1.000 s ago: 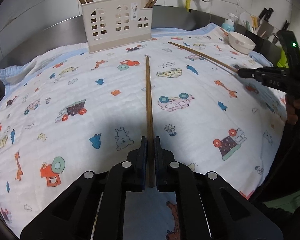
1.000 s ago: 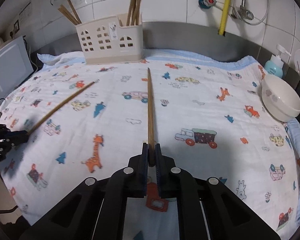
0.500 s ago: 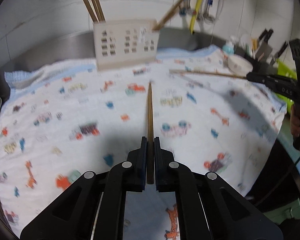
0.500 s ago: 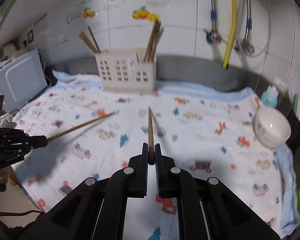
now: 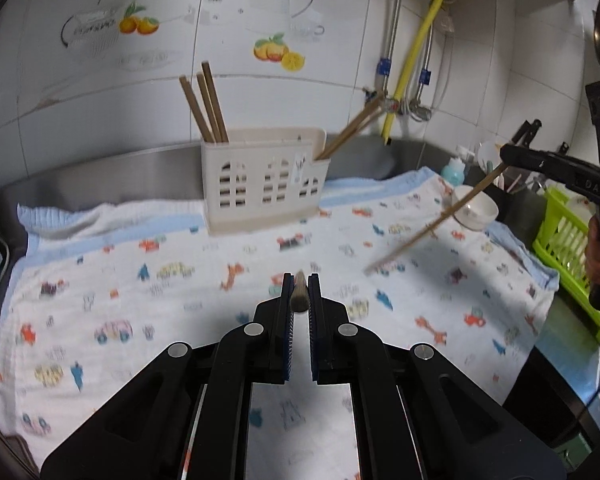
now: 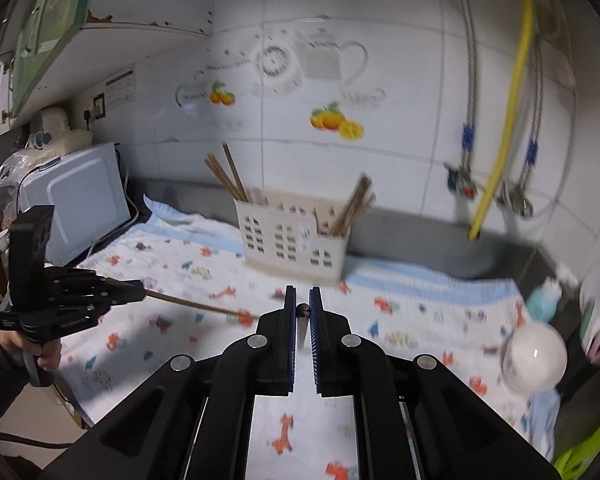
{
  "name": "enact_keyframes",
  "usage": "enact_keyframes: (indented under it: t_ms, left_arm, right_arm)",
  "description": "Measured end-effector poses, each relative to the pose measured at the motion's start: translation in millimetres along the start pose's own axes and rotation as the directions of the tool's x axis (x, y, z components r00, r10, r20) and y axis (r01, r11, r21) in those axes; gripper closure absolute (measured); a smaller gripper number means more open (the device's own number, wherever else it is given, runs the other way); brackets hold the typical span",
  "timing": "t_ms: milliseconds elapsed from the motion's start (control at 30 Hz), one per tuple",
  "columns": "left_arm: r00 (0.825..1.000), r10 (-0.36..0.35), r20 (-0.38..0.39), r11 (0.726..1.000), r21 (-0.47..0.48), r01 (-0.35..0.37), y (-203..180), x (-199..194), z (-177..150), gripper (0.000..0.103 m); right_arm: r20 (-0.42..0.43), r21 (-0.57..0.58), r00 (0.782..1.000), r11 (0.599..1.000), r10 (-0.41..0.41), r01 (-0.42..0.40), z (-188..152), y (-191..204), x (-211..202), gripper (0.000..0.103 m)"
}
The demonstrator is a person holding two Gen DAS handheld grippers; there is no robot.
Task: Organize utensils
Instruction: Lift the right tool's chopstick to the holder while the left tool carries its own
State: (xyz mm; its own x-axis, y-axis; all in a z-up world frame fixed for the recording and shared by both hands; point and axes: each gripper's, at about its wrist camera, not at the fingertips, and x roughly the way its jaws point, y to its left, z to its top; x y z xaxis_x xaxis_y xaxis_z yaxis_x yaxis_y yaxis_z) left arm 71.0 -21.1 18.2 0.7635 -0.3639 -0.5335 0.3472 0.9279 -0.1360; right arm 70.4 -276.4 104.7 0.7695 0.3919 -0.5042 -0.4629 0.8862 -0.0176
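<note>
A: Two chopsticks up off the cloth [image 5: 140, 300], one in each tongs. First chopstick [image 5: 300, 303] pinched between the fingers of the left tongs [image 5: 300, 280], seen almost end-on, pointing forward toward the holder [image 5: 264, 184].

B: And the grip of the left tongs?

A: Narrow, closed on the first chopstick.

B: Second chopstick [image 6: 302, 310]?

A: Clamped in the right tongs [image 6: 302, 294], grip narrow as well. Only a small dark round end visible between the blue-edged pads. From the left camera, seen slanting down and to the left from the tip of the right tongs, in front of the bowl [image 5: 476, 210], quite blurred.

B: Lower tip touching the cloth or not?

A: Cannot tell, too blurred.

B: Now the holder?

A: Cream plastic with little windows, upright at the back of the cloth, near the steel wall. Three chopsticks [image 5: 208, 108] leaning left in the left compartment, a few more [image 5: 352, 132] leaning right out of the right compartment.

B: And further around?

A: White bowl at the right edge of the cloth, blue soap bottle [image 5: 452, 170] just behind it, green rack [image 5: 568, 232] further right. Microwave [image 6: 76, 196] at the far left, beside the cloth. Yellow hose [image 5: 416, 60] on the tiled wall above.
</note>
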Motion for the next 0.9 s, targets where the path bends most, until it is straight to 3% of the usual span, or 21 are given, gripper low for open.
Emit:
enact_keyframes:
  t_ms: [467, 800, 900]
  left_arm:
    - [0.995, 0.004, 0.103, 0.998, 0.061, -0.010, 1, 10, 99, 0.098]
    - [0.965, 0.043, 0.258, 0.995, 0.076, -0.065, 1, 5, 189, 0.098]
    - [0.953, 0.094, 0.288, 0.989, 0.087, -0.123, 1, 14, 206, 0.098]
  right_arm:
    - [0.111, -0.066, 0.994, 0.998, 0.023, -0.016, 106, 2, 14, 0.097]
    - [0.209, 0.015, 0.978, 1.000, -0.004, 0.001, 157, -28, 46, 0.097]
    - [0.213, 0.025, 0.977, 0.999, -0.027, 0.022, 164, -37, 61, 0.097]
